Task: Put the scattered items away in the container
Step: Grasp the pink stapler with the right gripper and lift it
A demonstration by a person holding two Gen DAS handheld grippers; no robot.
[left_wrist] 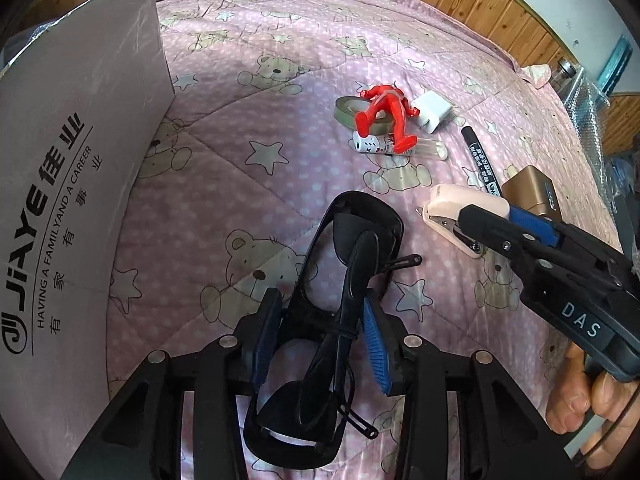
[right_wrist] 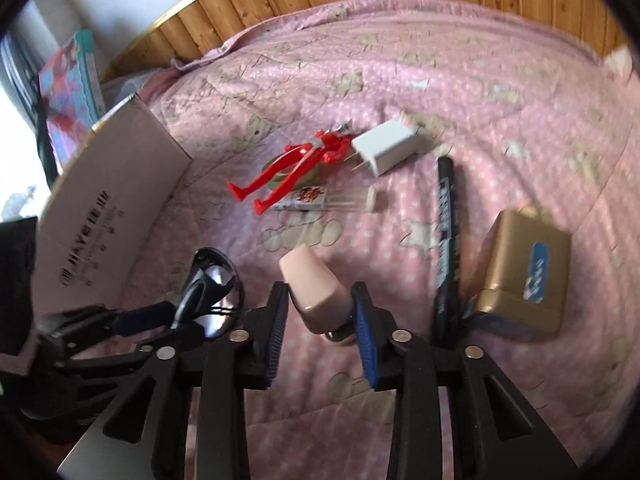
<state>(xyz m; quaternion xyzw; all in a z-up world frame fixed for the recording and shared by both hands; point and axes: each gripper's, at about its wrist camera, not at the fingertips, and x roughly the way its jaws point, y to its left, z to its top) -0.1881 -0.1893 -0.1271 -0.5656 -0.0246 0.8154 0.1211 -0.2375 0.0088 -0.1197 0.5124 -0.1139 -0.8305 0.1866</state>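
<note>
L gripper (left_wrist: 320, 344) clamped on sunglasses (left_wrist: 352, 248) | R gripper (right_wrist: 320, 320) closed round pink stapler (right_wrist: 316, 288) | neither boxed yet | figure (left_wrist: 384, 116), charger (left_wrist: 434, 111), marker (left_wrist: 482, 160) etc. left on bed

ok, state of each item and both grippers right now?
left gripper: jaws shut on sunglasses
sunglasses: folded, held
right gripper: jaws around stapler, contact unclear
stapler: closed, between the jaws
red figure: lying across tape roll
tape roll: flat on quilt
white charger: lying, prongs out
marker: capped, lying
gold box: closed
cardboard box: flap raised
</note>
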